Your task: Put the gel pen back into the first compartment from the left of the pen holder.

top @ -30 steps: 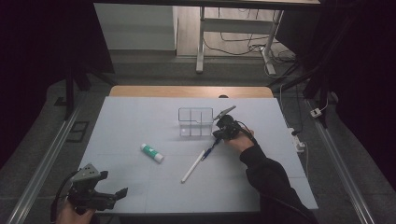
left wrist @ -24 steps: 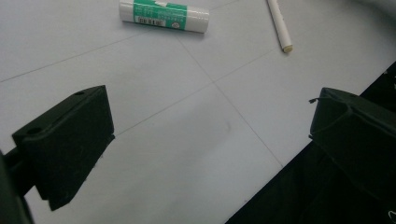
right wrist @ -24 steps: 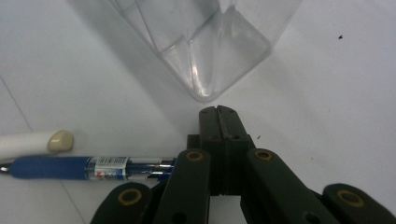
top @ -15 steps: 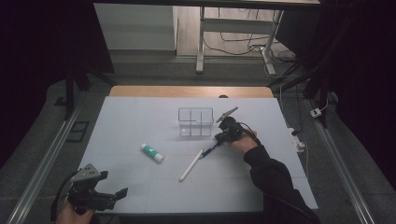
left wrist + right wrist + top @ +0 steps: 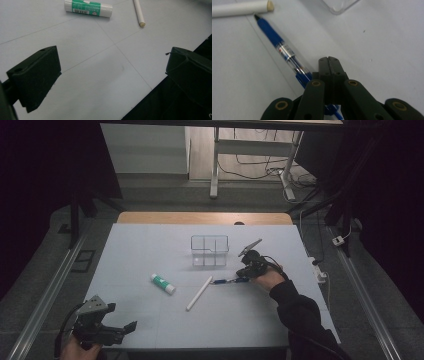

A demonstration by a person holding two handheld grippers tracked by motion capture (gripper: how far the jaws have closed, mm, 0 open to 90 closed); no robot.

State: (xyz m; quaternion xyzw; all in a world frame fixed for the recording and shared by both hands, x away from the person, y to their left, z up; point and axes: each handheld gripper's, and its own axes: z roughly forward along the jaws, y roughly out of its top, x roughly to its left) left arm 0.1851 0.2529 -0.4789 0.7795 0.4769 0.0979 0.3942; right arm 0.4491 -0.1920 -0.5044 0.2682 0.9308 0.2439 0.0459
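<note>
A blue pen (image 5: 227,281) (image 5: 275,40) lies on the pale table (image 5: 150,245), its tip almost touching the upper end of a white stick (image 5: 199,293) (image 5: 239,9). My right gripper (image 5: 242,274) (image 5: 329,61) is low over the pen's rear end, jaws pressed together, and the pen runs past their left side and under the gripper body. A green-and-white glue stick (image 5: 163,283) (image 5: 88,8) lies left of the white stick (image 5: 138,12). My left gripper (image 5: 125,327) (image 5: 112,75) hovers open at the table's near left edge with nothing between its jaws.
A clear divided box (image 5: 209,251) (image 5: 339,5) stands at the table's middle back, just beyond the right gripper. A wooden strip (image 5: 200,218) borders the far edge. Metal rails (image 5: 45,295) run along both sides, and cables lie on the floor at the right.
The right hand and its gripper have shifted slightly toward the near right, and the pen now shows stretched out to the gripper's left. The left gripper has stayed put.
</note>
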